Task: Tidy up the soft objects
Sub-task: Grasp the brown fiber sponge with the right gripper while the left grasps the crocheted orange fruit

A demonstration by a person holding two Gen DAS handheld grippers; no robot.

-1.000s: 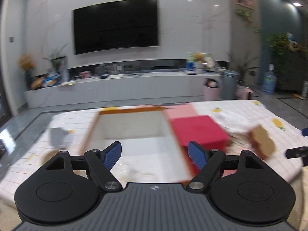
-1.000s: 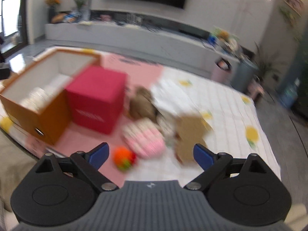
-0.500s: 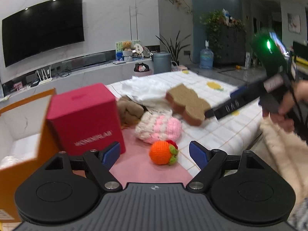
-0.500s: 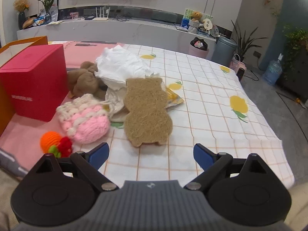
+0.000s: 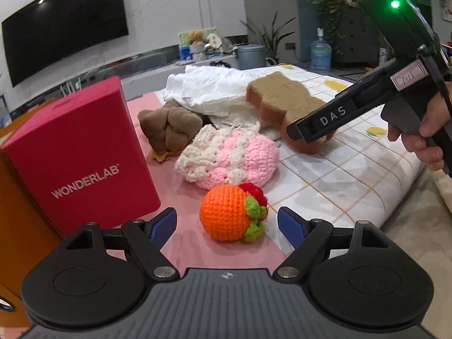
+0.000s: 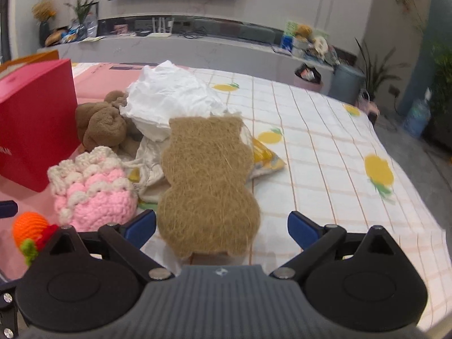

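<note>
Crocheted orange ball (image 5: 228,212) sits on the pink mat between your left claw (image 5: 227,223)'s spread fingers; your right claw (image 6: 221,228), also apart, straddles the brown loofah pad (image 6: 207,183). Close off-centre and the ball could roll away; the pad may drag the white cloth (image 6: 169,96) along.

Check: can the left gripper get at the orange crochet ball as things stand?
Probably yes. The left gripper is open, and the orange crochet ball lies right ahead between its fingers on the pink cloth. Nothing sits in between; the red box stands off to the left.
</note>
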